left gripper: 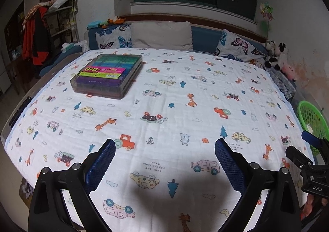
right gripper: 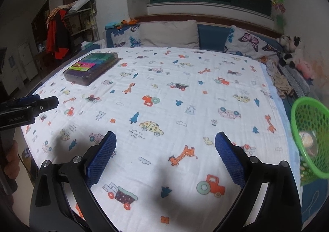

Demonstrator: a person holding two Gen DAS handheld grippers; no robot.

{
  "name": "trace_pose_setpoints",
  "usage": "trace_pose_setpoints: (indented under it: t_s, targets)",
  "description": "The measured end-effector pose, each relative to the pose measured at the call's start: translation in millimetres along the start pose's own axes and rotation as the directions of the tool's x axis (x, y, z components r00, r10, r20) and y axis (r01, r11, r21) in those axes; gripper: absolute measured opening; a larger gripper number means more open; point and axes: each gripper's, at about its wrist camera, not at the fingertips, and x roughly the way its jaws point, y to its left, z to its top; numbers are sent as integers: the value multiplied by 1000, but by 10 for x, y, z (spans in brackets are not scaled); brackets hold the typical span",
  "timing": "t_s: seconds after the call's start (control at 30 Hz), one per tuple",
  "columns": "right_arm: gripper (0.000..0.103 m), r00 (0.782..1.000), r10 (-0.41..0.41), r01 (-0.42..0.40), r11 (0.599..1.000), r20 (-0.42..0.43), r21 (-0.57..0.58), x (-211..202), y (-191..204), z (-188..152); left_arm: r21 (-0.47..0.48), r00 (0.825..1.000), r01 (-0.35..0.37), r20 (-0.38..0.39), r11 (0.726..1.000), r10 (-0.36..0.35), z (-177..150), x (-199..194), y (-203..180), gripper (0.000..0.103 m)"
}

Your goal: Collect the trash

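A green mesh basket (right gripper: 310,135) stands off the table's right edge, with a pale round piece of trash (right gripper: 305,139) lying inside. In the left wrist view the same basket (left gripper: 312,123) shows at the far right. My right gripper (right gripper: 165,145) hovers open over the patterned cloth with nothing between its blue pads. My left gripper (left gripper: 165,151) is open too, empty, above the cloth's near part. Each gripper appears at the edge of the other's view: the right gripper (left gripper: 310,156) and the left gripper (right gripper: 41,106).
A white cloth with cars and giraffes (left gripper: 164,98) covers the table. A clear box of coloured markers (left gripper: 107,73) lies at its far left. Behind are cushions (left gripper: 160,35) on a blue sofa, plush toys (left gripper: 277,55) at the right, and a shelf with clothes (left gripper: 41,32) at the left.
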Motion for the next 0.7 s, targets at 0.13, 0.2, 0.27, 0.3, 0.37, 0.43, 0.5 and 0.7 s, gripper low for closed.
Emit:
trace_pose_setpoints:
  t_s: [0.13, 0.2, 0.27, 0.3, 0.37, 0.43, 0.5, 0.7]
  targets:
    - [98, 1000, -16, 16, 1000, 0, 4, -43, -10, -18, 5, 1000, 16, 4, 1000, -16, -9, 7, -52, 94]
    - [98, 1000, -25, 25, 1000, 3, 5, -60, -21, -34, 13, 1000, 21, 0, 1000, -21, -16, 25, -81, 94]
    - [98, 1000, -23, 23, 1000, -1, 16, -61, -33, -48, 19, 1000, 24, -4, 1000, -24, -20, 41, -112, 94]
    - [98, 1000, -22, 22, 1000, -3, 19, -57, -37, -55, 22, 1000, 25, -5, 999, -24, -24, 39, -119, 94]
    - [99, 1000, -25, 25, 1000, -8, 18, -44, -38, -64, 31, 1000, 17, -1, 999, -17, -31, 34, -139, 94]
    - [99, 1000, -26, 26, 1000, -9, 18, -47, -38, -66, 34, 1000, 12, 2, 999, -12, -36, 31, -152, 94]
    - [99, 1000, -23, 23, 1000, -9, 17, -46, -35, -67, 31, 1000, 12, 2, 999, -12, -37, 34, -152, 94]
    - [98, 999, -29, 30, 1000, -14, 11, -42, -18, -86, 26, 1000, 7, 1, 1000, -7, -39, 40, -170, 94]
